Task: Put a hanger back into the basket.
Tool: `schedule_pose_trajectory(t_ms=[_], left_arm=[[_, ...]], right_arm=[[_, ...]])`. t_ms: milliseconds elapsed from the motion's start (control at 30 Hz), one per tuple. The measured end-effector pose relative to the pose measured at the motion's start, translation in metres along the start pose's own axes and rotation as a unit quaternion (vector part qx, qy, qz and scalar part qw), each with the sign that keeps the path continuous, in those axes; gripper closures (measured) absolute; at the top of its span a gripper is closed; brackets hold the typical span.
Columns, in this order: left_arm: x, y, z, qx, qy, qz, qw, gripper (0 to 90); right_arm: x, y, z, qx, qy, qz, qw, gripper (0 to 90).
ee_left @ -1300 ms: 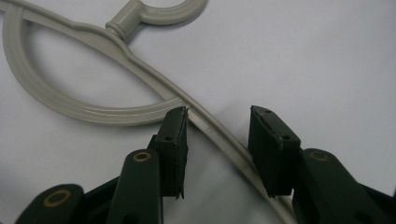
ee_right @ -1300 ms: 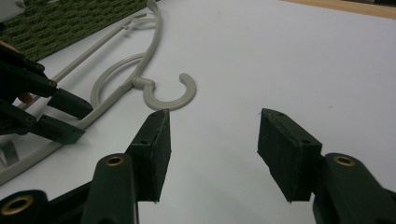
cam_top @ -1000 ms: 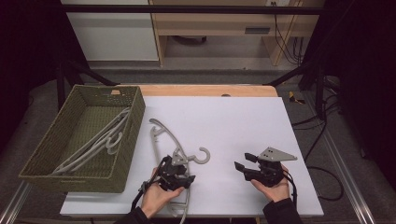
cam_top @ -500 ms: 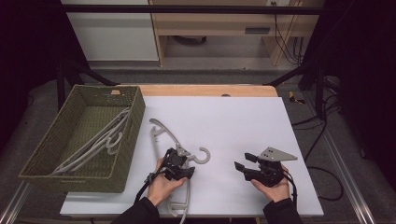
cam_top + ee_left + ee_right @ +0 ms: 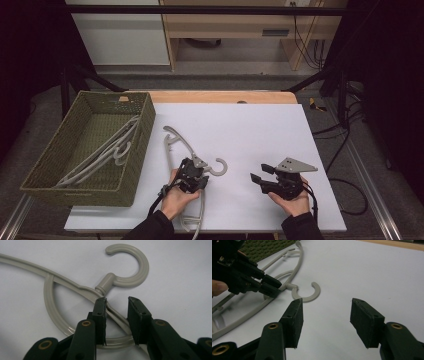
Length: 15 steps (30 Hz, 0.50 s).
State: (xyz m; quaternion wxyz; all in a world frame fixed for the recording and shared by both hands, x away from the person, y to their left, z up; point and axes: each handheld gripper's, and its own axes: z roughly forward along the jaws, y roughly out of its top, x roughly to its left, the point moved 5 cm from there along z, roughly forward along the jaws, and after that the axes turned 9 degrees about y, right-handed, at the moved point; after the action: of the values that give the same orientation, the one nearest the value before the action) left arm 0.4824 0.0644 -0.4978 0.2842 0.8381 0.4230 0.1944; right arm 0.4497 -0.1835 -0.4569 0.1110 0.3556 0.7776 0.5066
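- White sheeting covers the counter (image 5: 260, 135), with a dark room and pale cabinets beyond its far edge; a woven green basket (image 5: 137, 150) sits at the left side and holds grey hangers (image 5: 102, 152).
- One more grey hanger (image 5: 75, 287) lies flat on the counter just right of the basket, its hook pointing toward the middle of the sheet.
- Your left gripper (image 5: 196, 176) has edged forward over that hanger since a second ago and now sits right at the neck, just below the hook.
- Its jaws have just been closing. In the left gripper view they straddle the hanger's arm beside the neck: one pad (image 5: 100, 315) looks to be touching the arm, the other stands off it with a gap showing, so I judge the grip not yet made.
- The hanger itself has not shifted on the counter compared with the earlier pictures.
- Your right gripper (image 5: 262, 178) has kept its place near the front right of the counter, jaws about half apart and holding nothing, well clear of the hook.
- What this means: you are at the grasp step. Finish the squeeze until both pads bear on the arm before lifting; a lift now would likely let the thin plastic slip or swing.
- From there the basket is close at hand on the left, should the hanger be meant to join the others.
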Motion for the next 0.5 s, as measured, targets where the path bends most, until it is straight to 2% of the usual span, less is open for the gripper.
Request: schedule_pose_trajectory(t_ms=[33, 100, 200, 267, 367, 433, 500], left_arm=[[0.003, 0.001, -0.002, -0.007, -0.004, -0.007, 0.9999, 71.6], [0.012, 0.004, -0.008, -0.025, 0.017, -0.003, 0.9995, 66.1], [0.03, 0.008, -0.013, -0.037, 0.027, -0.027, 0.9986, 61.6], [0.039, 0.007, -0.013, -0.028, 0.037, -0.022, 0.9986, 58.2], [0.046, 0.002, -0.008, -0.011, 0.054, -0.014, 0.9984, 52.7], [0.047, 0.0, -0.006, -0.007, 0.057, -0.014, 0.9982, 53.8], [0.047, 0.001, -0.007, -0.016, 0.06, -0.012, 0.998, 64.8]], right_arm=[[0.0, 0.0, -0.001, 0.0, 0.001, 0.0, 1.0, 44.0], [-0.001, 0.0, -0.001, -0.002, 0.001, -0.001, 1.0, 44.0], [-0.002, 0.0, -0.001, -0.002, 0.0, -0.001, 1.0, 44.0], [-0.002, 0.0, -0.001, -0.002, 0.001, -0.001, 1.0, 44.0], [-0.002, -0.001, -0.001, -0.001, 0.0, -0.001, 1.0, 43.9], [-0.002, 0.0, -0.001, -0.002, 0.0, -0.001, 1.0, 44.1], [-0.002, -0.001, -0.001, -0.002, 0.0, -0.001, 1.0, 44.6]])
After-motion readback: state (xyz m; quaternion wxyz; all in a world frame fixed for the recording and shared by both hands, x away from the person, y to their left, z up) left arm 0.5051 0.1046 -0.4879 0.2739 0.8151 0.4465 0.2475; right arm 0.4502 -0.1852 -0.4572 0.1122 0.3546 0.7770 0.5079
